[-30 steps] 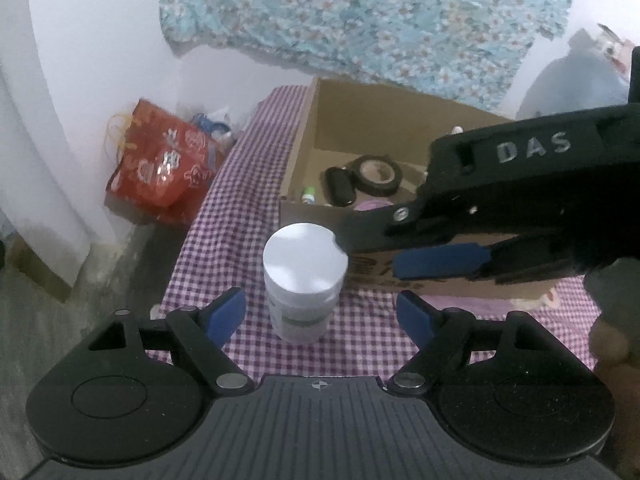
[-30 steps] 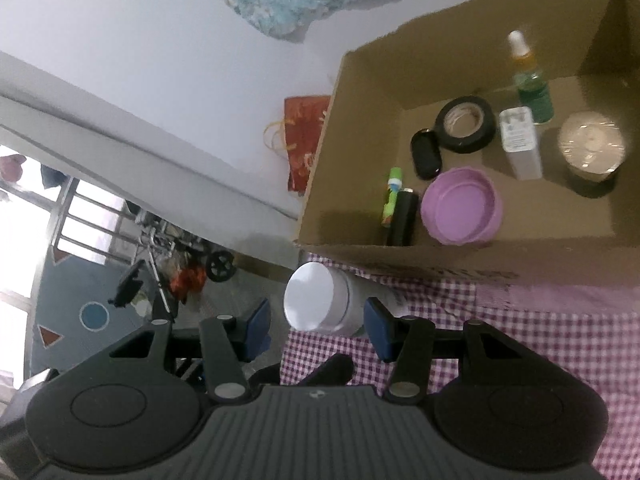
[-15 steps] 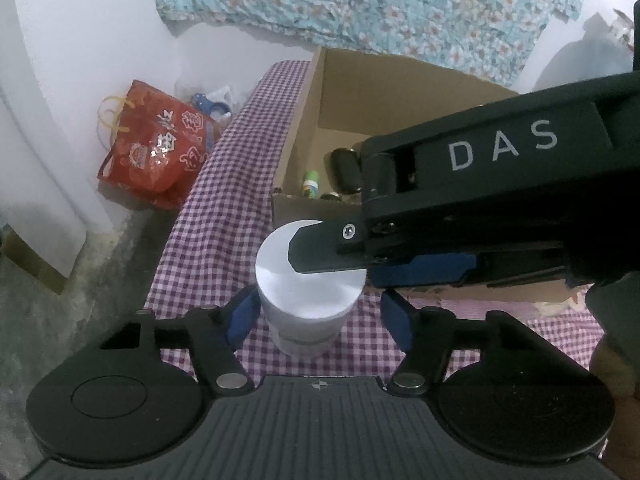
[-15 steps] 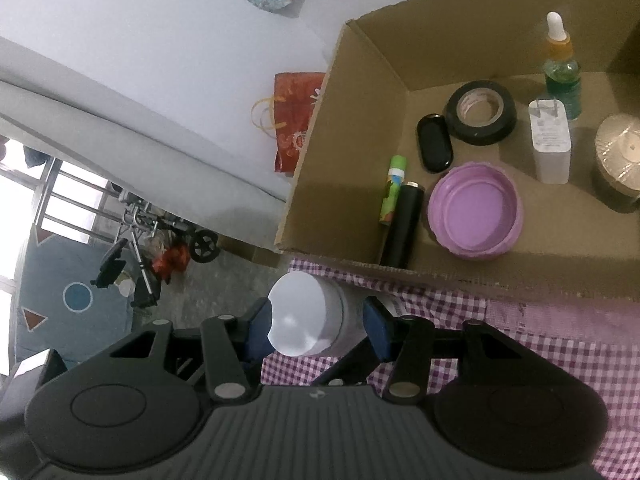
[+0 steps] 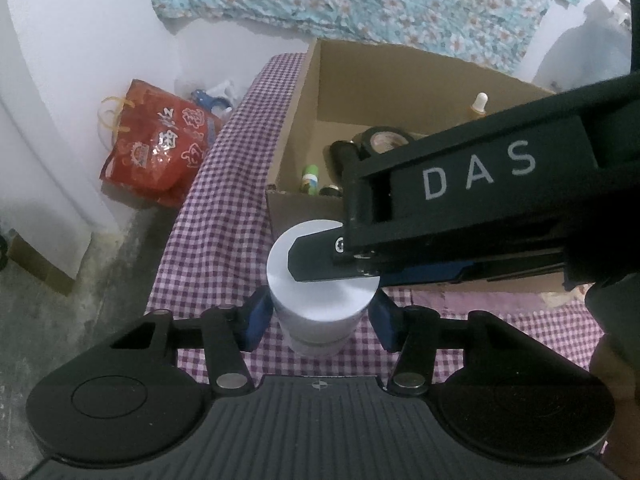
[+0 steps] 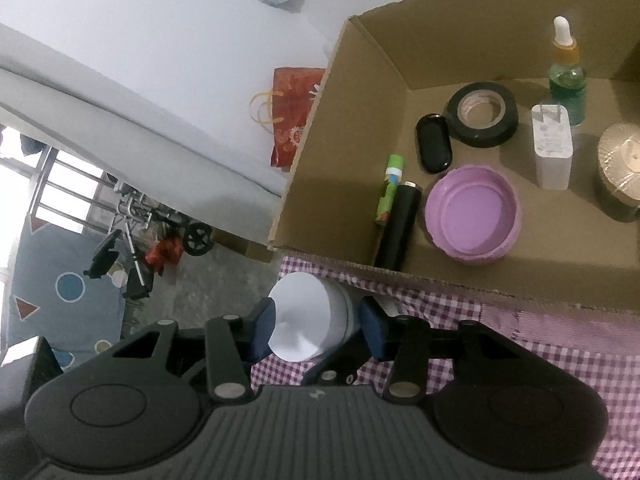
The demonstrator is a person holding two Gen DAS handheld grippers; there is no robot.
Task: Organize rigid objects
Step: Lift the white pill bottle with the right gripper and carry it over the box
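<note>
A white jar point(image 5: 324, 292) with a flat white lid stands on the purple checked cloth point(image 5: 216, 208), just in front of the cardboard box point(image 5: 304, 92). My left gripper point(image 5: 320, 316) has the jar's body between its blue pads; the jaws are closing and both pads meet the jar's sides. From the right, the other gripper's black housing point(image 5: 480, 176) reaches across the lid. In the right wrist view my right gripper point(image 6: 318, 328) is shut on the jar point(image 6: 304, 316) near its top.
The box point(image 6: 320, 160) holds a purple lid point(image 6: 472, 216), a black tape roll point(image 6: 482, 114), a white charger point(image 6: 552, 148), a dropper bottle point(image 6: 568, 76), a black tube point(image 6: 400, 224) and other small items. A red bag point(image 5: 156, 144) lies on the floor past the table's left edge.
The left jaws narrowed from wide apart until the pads reached the jar's sides. The right gripper slid further over the lid and stayed on the jar.
</note>
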